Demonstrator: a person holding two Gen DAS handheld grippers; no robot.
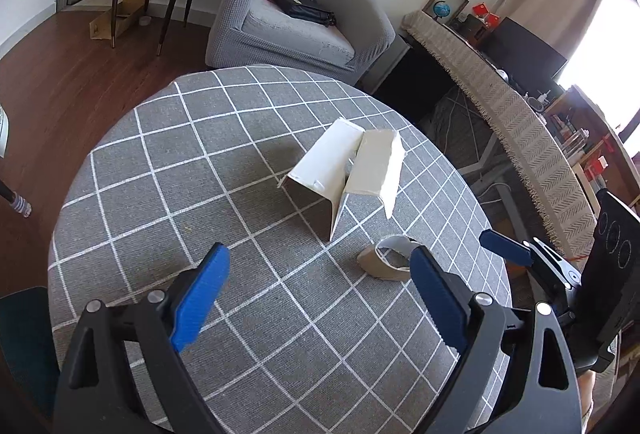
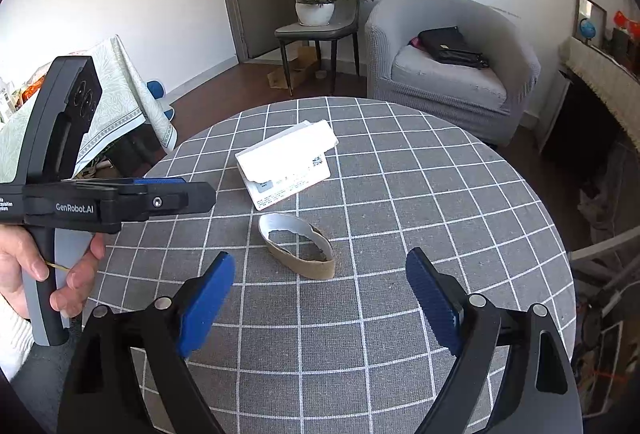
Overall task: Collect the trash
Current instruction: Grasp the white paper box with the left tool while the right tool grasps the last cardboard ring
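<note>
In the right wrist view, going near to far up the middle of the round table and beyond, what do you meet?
Right claw → cardboard ring → torn white box → far table edge → chair with the potted plant.

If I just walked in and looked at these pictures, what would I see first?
Probably the round table with its grey checked cloth, filling the middle. On it lie a torn-open white cardboard box and, nearer the cameras, a flattened brown cardboard ring. Two blue-tipped claws hang open over the near edge, the right claw aimed at the ring and the left claw beside it, with nothing held.
</note>
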